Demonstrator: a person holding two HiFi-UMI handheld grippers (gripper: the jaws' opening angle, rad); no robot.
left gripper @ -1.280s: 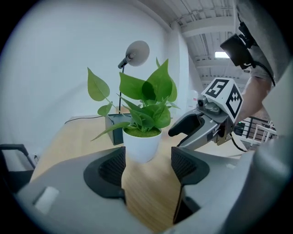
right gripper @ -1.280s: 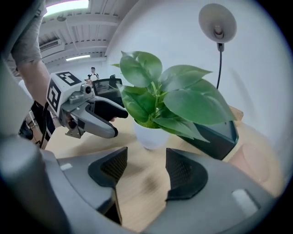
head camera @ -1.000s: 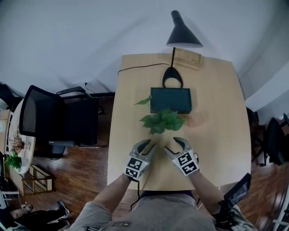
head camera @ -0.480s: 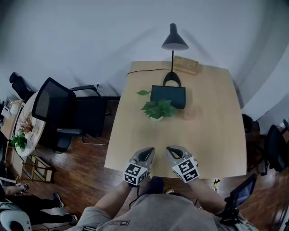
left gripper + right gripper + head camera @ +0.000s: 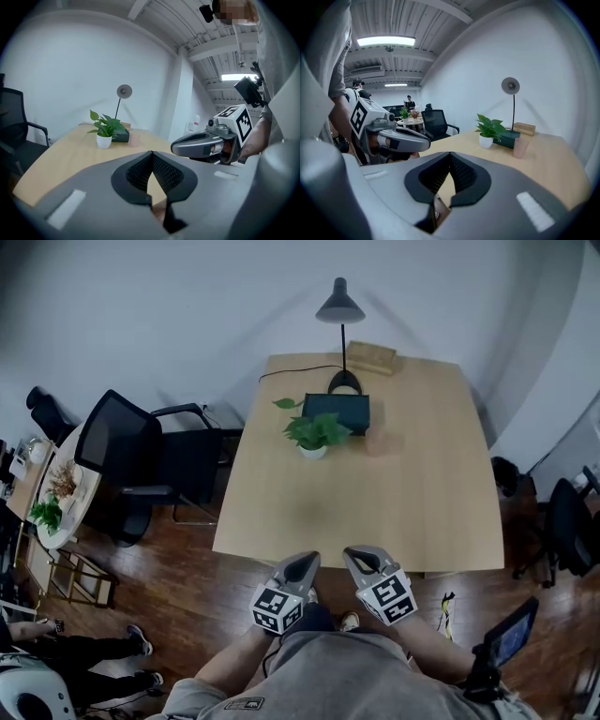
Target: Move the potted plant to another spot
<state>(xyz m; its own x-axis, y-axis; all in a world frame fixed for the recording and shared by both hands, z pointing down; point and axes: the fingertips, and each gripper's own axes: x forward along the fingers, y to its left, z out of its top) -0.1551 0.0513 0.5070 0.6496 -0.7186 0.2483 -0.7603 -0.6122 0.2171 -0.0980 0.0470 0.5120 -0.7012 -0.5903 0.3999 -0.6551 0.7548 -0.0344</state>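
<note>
From above we see the potted plant [image 5: 314, 434] at the far end of the pale wooden desk [image 5: 375, 521]. It is just beside a dark rectangular case [image 5: 342, 411] and near a translucent pink cup [image 5: 378, 442]. The gripper views alone show its smooth white pot side-on. Our left gripper [image 5: 302, 566] and right gripper [image 5: 364, 559] hang past the desk's near edge, well apart from the plant. Their jaws are closed on nothing, ridged black pads meeting, and their cubes carry square black-and-white markers.

left gripper [image 5: 303, 565]: jaws closed tip to tip, nothing between them, pointing far and slightly downward | right gripper [image 5: 363, 560]: jaws closed, empty, same heading | pose: side by side, just apart, held near the torso, marker cubes facing up
</note>
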